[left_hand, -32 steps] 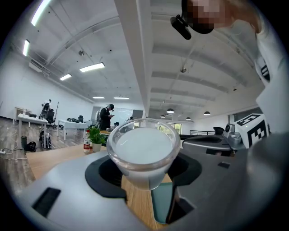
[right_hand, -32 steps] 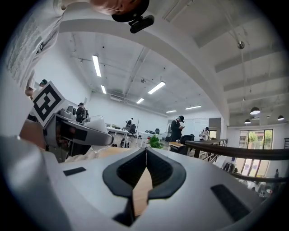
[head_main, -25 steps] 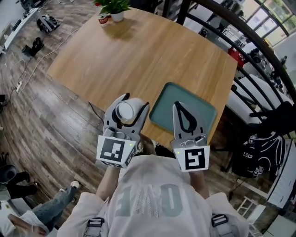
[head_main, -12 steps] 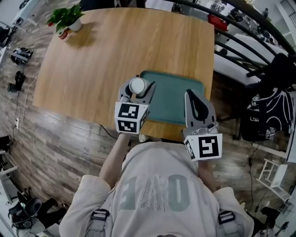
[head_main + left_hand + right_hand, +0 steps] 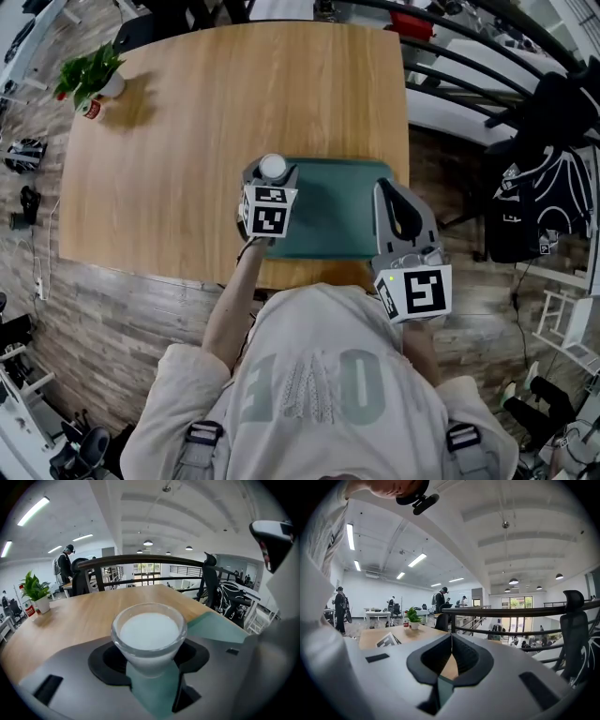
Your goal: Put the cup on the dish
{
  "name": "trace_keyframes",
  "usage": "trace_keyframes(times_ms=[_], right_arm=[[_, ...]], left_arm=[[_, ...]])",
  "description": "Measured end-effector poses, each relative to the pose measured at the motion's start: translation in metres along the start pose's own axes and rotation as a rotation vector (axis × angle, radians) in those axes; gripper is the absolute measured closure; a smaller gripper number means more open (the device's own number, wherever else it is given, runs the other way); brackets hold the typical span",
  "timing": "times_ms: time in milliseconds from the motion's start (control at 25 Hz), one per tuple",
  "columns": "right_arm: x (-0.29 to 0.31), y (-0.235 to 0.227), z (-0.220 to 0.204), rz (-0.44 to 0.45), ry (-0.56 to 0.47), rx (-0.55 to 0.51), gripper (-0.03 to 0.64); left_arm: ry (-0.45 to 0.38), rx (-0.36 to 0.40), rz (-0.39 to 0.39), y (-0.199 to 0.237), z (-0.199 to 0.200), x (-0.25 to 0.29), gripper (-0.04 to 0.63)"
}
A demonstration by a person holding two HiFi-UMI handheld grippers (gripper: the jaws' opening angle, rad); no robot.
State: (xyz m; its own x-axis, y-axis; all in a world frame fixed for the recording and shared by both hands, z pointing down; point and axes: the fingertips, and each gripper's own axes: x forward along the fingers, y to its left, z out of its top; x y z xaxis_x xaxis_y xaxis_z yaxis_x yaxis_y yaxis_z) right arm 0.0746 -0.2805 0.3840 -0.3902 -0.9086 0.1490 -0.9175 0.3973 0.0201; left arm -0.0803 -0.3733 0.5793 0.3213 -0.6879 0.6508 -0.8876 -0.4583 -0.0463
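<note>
A small clear cup (image 5: 273, 167) with a white inside sits between the jaws of my left gripper (image 5: 271, 172), which is shut on it. In the left gripper view the cup (image 5: 149, 632) stands upright in the left gripper (image 5: 150, 660), over the left edge of the teal dish (image 5: 216, 626). The dish (image 5: 342, 220) lies on the wooden table (image 5: 206, 122) near its front edge. My right gripper (image 5: 383, 187) hovers over the dish's right front corner. Its jaw tips meet with nothing between them, as the right gripper view shows (image 5: 451, 638).
A potted plant (image 5: 89, 80) stands at the table's far left corner. A black railing (image 5: 487, 66) and a chair with a dark bag (image 5: 539, 187) are to the right of the table. People and desks show far behind in both gripper views.
My left gripper has carried the cup forward and down, from the table's front edge to the dish's left edge. The right gripper shifted a little and stays by the dish's right front corner.
</note>
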Motion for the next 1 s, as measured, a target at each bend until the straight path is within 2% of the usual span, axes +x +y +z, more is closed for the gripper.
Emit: trace_keyframes(times_ms=[200,360,680,760,880,1000], right_arm=[[0.012,-0.009,-0.002,-0.011,0.006,0.002,0.597],[0.015,-0.012,-0.006,-0.008,0.017,0.001,0.597],[0.013,-0.013,-0.010,-0.007,0.025,0.003,0.597],[0.014,-0.009,-0.009,-0.001,0.023,0.000,0.597],[0.014,-0.003,-0.006,0.009,0.016,-0.011,0.597],[0.011,0.000,-0.006,0.022,0.015,-0.022,0.597]], left_arm=[[0.074,0.012,-0.002,-0.001,-0.017,0.019,0.336],[0.103,0.005,-0.004,-0.005,-0.029,0.025,0.336],[0.105,0.010,0.028,-0.006,-0.035,0.027,0.336],[0.103,0.031,0.035,-0.005,-0.034,0.027,0.331],[0.079,0.061,0.048,-0.005,-0.028,0.023,0.282],[0.043,0.034,0.057,-0.007,-0.017,0.016,0.259]])
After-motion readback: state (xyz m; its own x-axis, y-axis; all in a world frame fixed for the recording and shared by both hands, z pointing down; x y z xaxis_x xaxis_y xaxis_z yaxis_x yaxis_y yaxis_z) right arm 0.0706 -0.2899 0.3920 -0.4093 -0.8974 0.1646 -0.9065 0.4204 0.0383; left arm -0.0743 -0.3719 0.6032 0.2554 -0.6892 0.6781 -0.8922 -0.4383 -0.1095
